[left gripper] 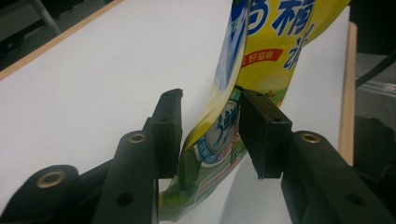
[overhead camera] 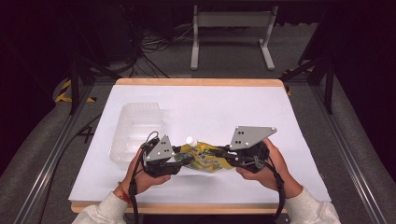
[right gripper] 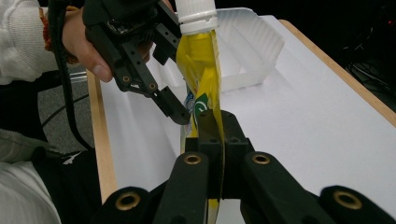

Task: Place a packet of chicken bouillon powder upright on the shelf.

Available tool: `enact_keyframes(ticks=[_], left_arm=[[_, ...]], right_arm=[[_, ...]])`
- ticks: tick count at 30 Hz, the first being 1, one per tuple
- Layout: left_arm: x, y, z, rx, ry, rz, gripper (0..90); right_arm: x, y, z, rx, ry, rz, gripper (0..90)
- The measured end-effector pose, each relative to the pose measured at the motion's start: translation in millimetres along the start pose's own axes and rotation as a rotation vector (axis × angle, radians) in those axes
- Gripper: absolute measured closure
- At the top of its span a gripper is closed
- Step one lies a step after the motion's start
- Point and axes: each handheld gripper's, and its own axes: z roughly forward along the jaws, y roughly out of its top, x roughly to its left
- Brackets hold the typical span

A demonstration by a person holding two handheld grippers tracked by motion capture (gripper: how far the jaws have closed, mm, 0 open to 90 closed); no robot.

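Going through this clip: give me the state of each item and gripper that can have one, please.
Yellow drink pouch: held off the table between both grippers, white cap on.
Right gripper: shut on the pouch's edge.
Left gripper: jaws around the pouch, partly open.
Clear plastic tray: empty, on the table.

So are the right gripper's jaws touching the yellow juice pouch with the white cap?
Touching. In the right gripper view, the right gripper has both black jaws pressed flat against the yellow juice pouch with the white cap, with no gap showing.

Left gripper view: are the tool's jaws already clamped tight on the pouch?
No, the left tool stands open around the yellow pouch, with a gap beside one jaw.
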Motion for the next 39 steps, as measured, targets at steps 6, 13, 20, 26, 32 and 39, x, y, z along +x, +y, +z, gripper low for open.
enact_keyframes(ticks=[6,13,20,26,32,39], left_arm=[[1.3,0.9,-5.1,-0.021,-0.014,0.019,77.1],[4.6,2.0,-14.3,-0.079,-0.015,0.016,83.4],[9.2,-0.8,-24.2,-0.122,-0.038,0.016,86.3],[11.0,-2.6,-32.0,-0.140,-0.035,0.024,87.5],[14.1,-5.4,-38.2,-0.146,-0.021,0.028,87.8],[16.8,-8.0,-43.3,-0.130,0.011,0.047,87.8]], right_arm=[[-3.1,2.9,-0.6,-0.020,-0.031,0.000,89.6],[-7.9,5.1,-2.5,-0.091,-0.072,0.018,84.1],[-17.2,0.2,0.9,-0.157,-0.073,0.071,66.5],[-27.3,-10.0,5.2,-0.203,-0.061,0.122,58.5],[-38.0,-25.7,15.7,-0.222,-0.046,0.183,52.2],[-40.9,-41.4,50.4,-0.196,0.008,0.211,73.6]])
